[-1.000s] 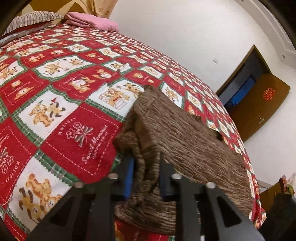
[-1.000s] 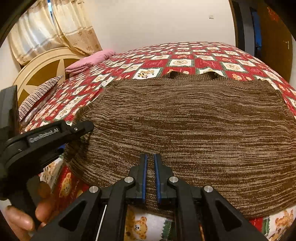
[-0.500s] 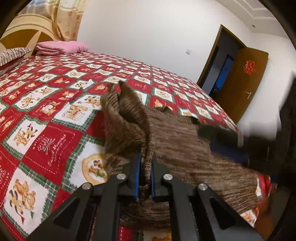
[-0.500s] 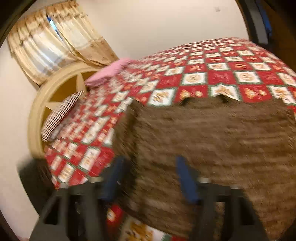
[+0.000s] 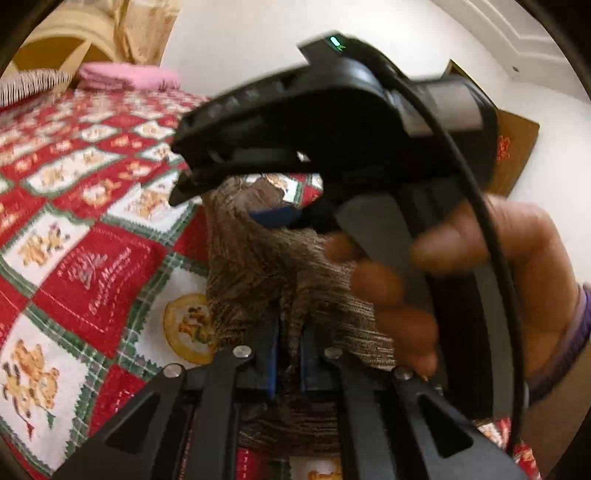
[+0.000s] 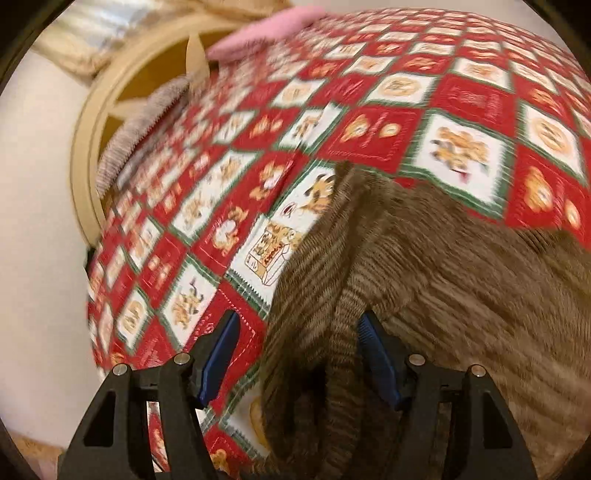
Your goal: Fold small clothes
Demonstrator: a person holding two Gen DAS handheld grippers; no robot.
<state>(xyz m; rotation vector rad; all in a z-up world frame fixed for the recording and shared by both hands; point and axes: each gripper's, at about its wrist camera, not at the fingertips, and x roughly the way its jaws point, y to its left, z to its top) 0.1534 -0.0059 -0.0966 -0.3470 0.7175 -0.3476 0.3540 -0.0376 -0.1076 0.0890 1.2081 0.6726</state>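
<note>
The left gripper (image 5: 288,354) was clamped tight on a bunched ridge of the brown knit garment (image 5: 258,266), its blue pads pressed to the cloth on either side, and that pinch appeared to be why the knit rose in a peaked fold straight ahead of its fingers instead of lying flat on the red patchwork bedspread (image 5: 92,266). The grip seemed meant to anchor one edge while the other tool found a second hold. The right gripper (image 6: 299,365) had sprung its jaws wide within the last half second; a raised fold of the garment (image 6: 461,314) stood between the blue pads without either pad pressing it, so it held nothing yet and looked poised to close. The left wrist view alone showed the right tool from outside, looming close ahead and above the left fingers, gripped by the person's right hand (image 5: 491,266) with a cable trailing over it, and the door beyond to the right. The right wrist view alone showed how far the knit spread away to that gripper's right across the bedspread, and, far ahead to its left, the curved headboard (image 6: 85,155) and a pink pillow (image 6: 266,29), both blurred
</note>
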